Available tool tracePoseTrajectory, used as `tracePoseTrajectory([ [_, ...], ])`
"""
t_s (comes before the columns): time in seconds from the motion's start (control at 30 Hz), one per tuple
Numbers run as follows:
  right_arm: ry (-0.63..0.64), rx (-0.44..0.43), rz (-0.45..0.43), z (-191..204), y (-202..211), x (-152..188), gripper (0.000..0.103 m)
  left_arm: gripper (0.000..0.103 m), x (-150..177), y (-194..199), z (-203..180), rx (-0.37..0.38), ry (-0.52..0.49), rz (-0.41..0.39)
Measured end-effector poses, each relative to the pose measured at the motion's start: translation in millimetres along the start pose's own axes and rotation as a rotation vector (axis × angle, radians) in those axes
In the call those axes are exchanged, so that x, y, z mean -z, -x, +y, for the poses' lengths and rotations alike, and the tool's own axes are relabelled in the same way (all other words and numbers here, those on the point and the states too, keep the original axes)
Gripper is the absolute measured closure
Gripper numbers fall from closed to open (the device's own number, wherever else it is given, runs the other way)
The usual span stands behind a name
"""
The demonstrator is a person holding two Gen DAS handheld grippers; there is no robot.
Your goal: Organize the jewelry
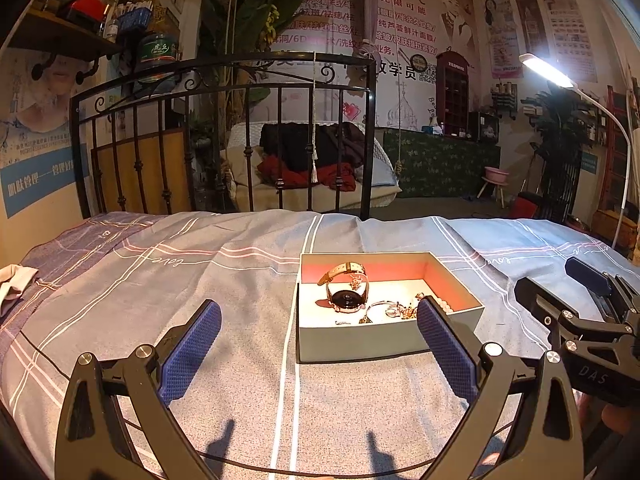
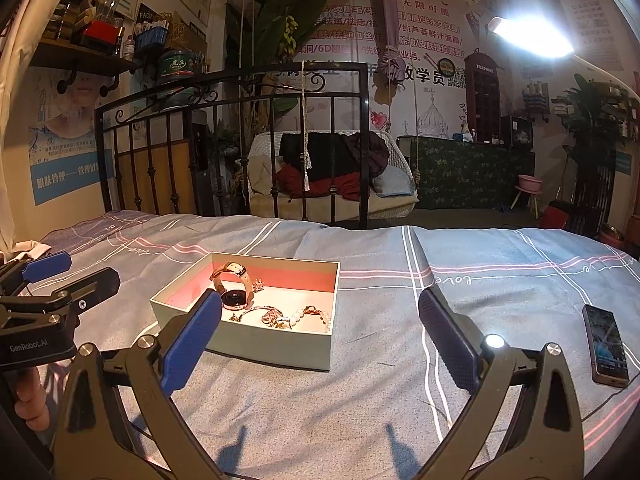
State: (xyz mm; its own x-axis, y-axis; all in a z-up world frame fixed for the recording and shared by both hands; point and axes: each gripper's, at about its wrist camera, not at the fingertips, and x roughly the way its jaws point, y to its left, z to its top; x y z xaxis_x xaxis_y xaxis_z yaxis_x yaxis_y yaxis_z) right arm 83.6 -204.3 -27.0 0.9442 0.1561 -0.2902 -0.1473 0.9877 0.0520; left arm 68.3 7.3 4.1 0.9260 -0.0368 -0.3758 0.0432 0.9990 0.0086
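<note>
An open grey box (image 1: 360, 344) (image 2: 264, 344) with a pink inner wall rests on the striped bedspread. Inside it lie a watch (image 1: 347, 298) (image 2: 235, 297) with a tan strap, a pearl bracelet (image 2: 316, 315), rings and small gold pieces (image 1: 394, 310) (image 2: 274, 317). My left gripper (image 1: 318, 322) is open, hovering just short of the box's near side, nothing between its blue pads. My right gripper (image 2: 320, 320) is open too, with the box's right end between its finger line and nothing held. Each gripper shows at the edge of the other's view.
A smartphone (image 2: 606, 344) lies on the bedspread to the right of the box. A black iron bed frame (image 1: 224, 128) stands at the far edge. A lit floor lamp (image 2: 528, 40) shines from the right. A hand (image 2: 30, 404) holds the left gripper's handle.
</note>
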Motion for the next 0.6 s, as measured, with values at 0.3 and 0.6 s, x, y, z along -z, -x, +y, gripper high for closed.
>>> tracePoseTrajectory([
  [0.3,0.001,-0.004,0.006,0.6,-1.9,1.0,0.006,0.007,0.5,-1.5,0.9,0.000,0.001,0.006],
  [0.6,0.005,-0.009,0.012,1.2,-4.5,2.4,0.006,0.007,2.5,-2.5,2.3,0.000,-0.001,0.011],
])
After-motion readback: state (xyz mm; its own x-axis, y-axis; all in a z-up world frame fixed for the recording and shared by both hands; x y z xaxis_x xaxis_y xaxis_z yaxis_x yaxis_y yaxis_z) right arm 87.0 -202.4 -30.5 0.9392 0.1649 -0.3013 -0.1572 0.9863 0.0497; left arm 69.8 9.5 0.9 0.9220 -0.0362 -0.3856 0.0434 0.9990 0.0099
